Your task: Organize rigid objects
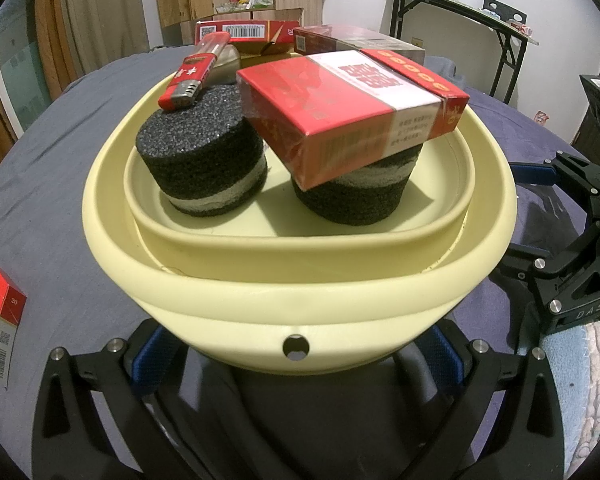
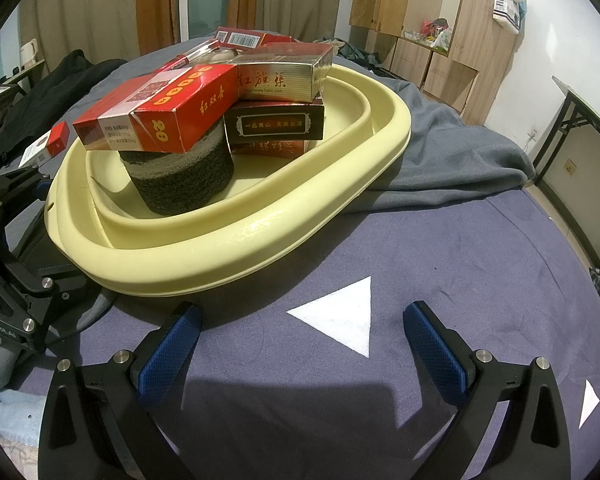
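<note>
A cream basin (image 1: 300, 280) (image 2: 204, 256) sits on the purple cloth. In it stand two black sponge cylinders (image 1: 200, 160) (image 2: 180, 176). A red lighter (image 1: 192, 76) lies on the left cylinder. A red cigarette box (image 1: 352, 108) (image 2: 156, 116) rests tilted on the right one. More boxes (image 2: 276, 76) are stacked at the far side. My left gripper (image 1: 296, 344) has its blue pads spread wide, and the basin's near rim hides the tips. My right gripper (image 2: 300, 340) is open and empty over the cloth, in front of the basin.
A red and white cigarette box (image 1: 0, 320) (image 2: 48, 144) lies on the cloth left of the basin. A grey blanket (image 2: 460, 152) is bunched behind the basin. White triangles (image 2: 340, 316) mark the cloth. A folding table (image 1: 460, 12) stands behind.
</note>
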